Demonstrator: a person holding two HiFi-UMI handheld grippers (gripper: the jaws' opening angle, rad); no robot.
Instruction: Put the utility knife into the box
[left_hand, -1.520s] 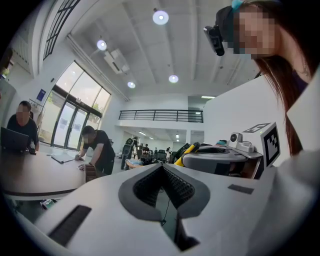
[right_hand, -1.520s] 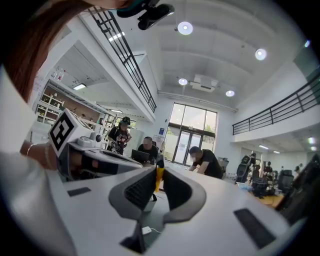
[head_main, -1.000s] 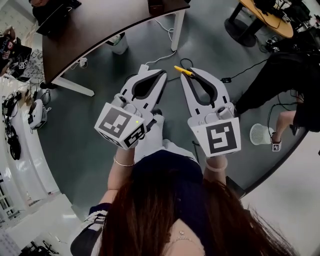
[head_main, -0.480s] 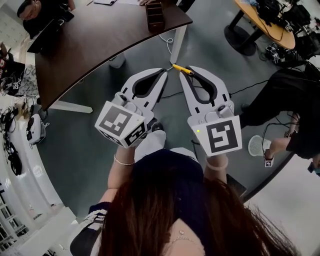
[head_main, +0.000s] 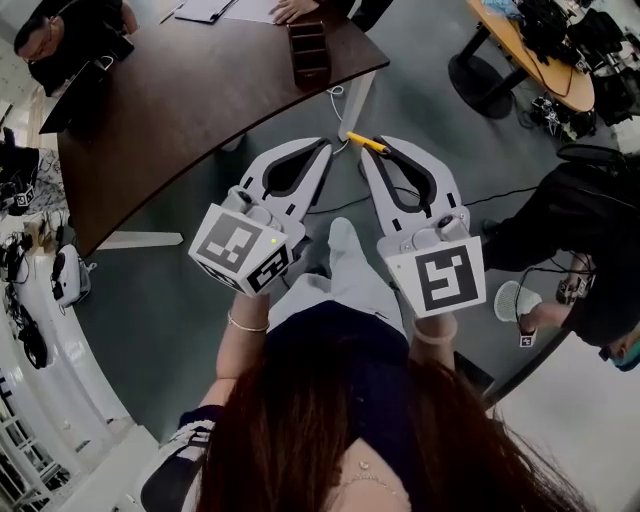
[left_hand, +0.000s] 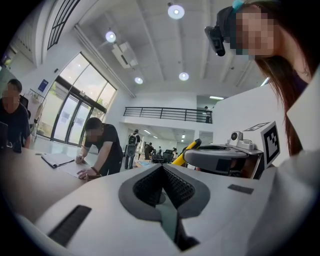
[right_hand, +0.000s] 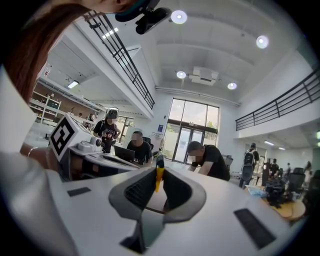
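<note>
My right gripper (head_main: 371, 150) is shut on a yellow utility knife (head_main: 365, 141), which sticks out to the left from its tips. In the right gripper view the utility knife (right_hand: 159, 176) stands upright between the dark pads. My left gripper (head_main: 326, 148) is held beside it, shut with nothing in it; its tips almost touch the right one's. A brown compartmented box (head_main: 308, 50) stands on the dark brown table (head_main: 190, 100) ahead, well beyond both grippers. From the left gripper view the knife (left_hand: 188, 151) shows above the right gripper (left_hand: 222, 159).
Both grippers hang over grey floor in front of the table's white leg (head_main: 355, 92). Cables (head_main: 480, 196) lie on the floor. A person's hand (head_main: 293, 9) rests on papers beyond the box. A person in black (head_main: 585, 220) sits at the right beside a white bin (head_main: 515, 297).
The table and box have come nearer and further into view. Both grippers keep the same pose with the knife held. A light trouser leg has stepped forward between them.
</note>
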